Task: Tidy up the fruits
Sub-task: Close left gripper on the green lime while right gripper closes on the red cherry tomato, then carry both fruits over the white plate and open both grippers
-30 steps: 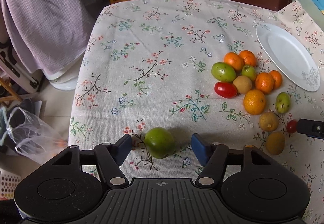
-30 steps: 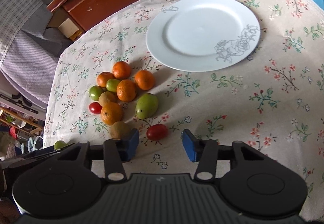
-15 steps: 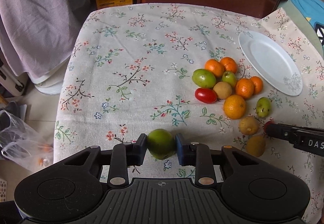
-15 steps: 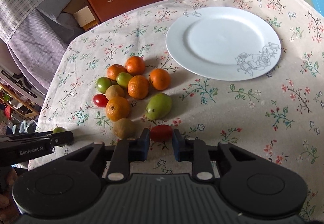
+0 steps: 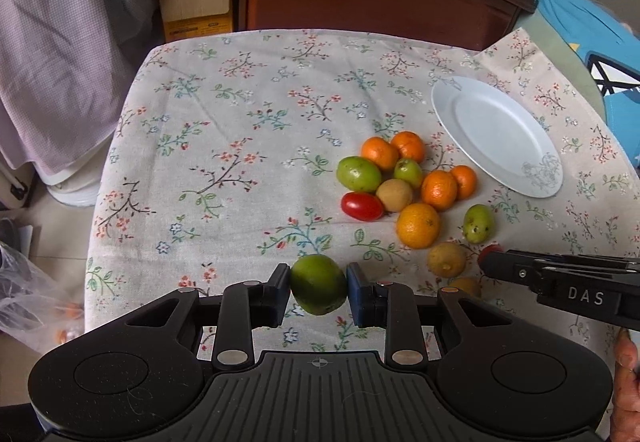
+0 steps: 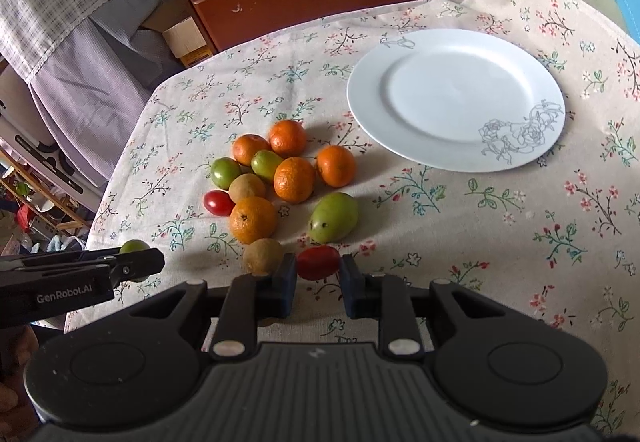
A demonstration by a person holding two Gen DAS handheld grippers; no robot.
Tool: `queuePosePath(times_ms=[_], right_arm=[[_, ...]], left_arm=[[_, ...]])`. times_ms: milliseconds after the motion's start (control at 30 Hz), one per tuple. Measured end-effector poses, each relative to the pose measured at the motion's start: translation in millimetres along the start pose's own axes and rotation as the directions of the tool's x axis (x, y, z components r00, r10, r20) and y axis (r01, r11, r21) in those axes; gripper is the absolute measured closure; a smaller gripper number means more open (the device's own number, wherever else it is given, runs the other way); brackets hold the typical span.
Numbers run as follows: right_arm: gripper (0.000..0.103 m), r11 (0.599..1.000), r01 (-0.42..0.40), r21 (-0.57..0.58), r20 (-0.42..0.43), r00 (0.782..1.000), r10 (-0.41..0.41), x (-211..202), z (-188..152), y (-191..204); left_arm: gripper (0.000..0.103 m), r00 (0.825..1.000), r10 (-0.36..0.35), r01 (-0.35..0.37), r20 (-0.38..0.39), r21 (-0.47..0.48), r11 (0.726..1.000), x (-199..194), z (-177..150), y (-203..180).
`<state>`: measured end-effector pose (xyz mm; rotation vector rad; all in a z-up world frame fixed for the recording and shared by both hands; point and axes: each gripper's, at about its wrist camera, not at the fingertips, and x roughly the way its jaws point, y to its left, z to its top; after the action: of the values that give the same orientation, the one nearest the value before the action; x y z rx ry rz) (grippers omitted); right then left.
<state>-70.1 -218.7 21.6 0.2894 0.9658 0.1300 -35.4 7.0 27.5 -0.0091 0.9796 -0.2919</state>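
Left gripper (image 5: 319,292) clamped on lime (image 5: 319,284), right gripper (image 6: 318,274) on tomato (image 6: 318,262), bottom middle. Squeezing hard may squash tomato; round lime may slip, roll off counter (image 5: 240,146).

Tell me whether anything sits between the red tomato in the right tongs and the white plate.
Yes. The red tomato gripped by the right tongs has a green pear-shaped fruit on the cloth just ahead of it, roughly in line with the white plate. Beyond that there is only bare tablecloth; lifting over would likely clear it.
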Motion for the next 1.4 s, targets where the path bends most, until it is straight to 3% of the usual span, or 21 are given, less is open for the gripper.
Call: queuePosePath(times_ms=[467,833,1033,1400], right_arm=[[0.080,1.000,-0.013,0.008,0.022,1.000,0.013,-8.3,3.9,0.7],[0.079,0.998,-0.013,0.068,0.150,0.989,0.002,-52.4,40.5,-31.8],[0.079,0.995,0.033,0.096,0.154,0.987,-0.048,-51.2,64.5,-62.1],[0.079,0.977,0.040,0.210,0.087,0.994,-0.060,-15.7,80.2,-99.2]], left_arm=[[0.076,0.997,-0.061,0.059,0.039,0.056,0.997,-14.2,4.9,-24.7],[0.076,0.977,-0.193,0.182,0.088,0.125,0.975,-33.9,44.8,-62.5],[0.075,0.968,-0.244,0.232,0.058,0.165,0.959,-17.5,59.6,-87.6],[0.076,0.951,-0.310,0.306,-0.002,0.175,0.936,42.8,84.8,-111.1]])
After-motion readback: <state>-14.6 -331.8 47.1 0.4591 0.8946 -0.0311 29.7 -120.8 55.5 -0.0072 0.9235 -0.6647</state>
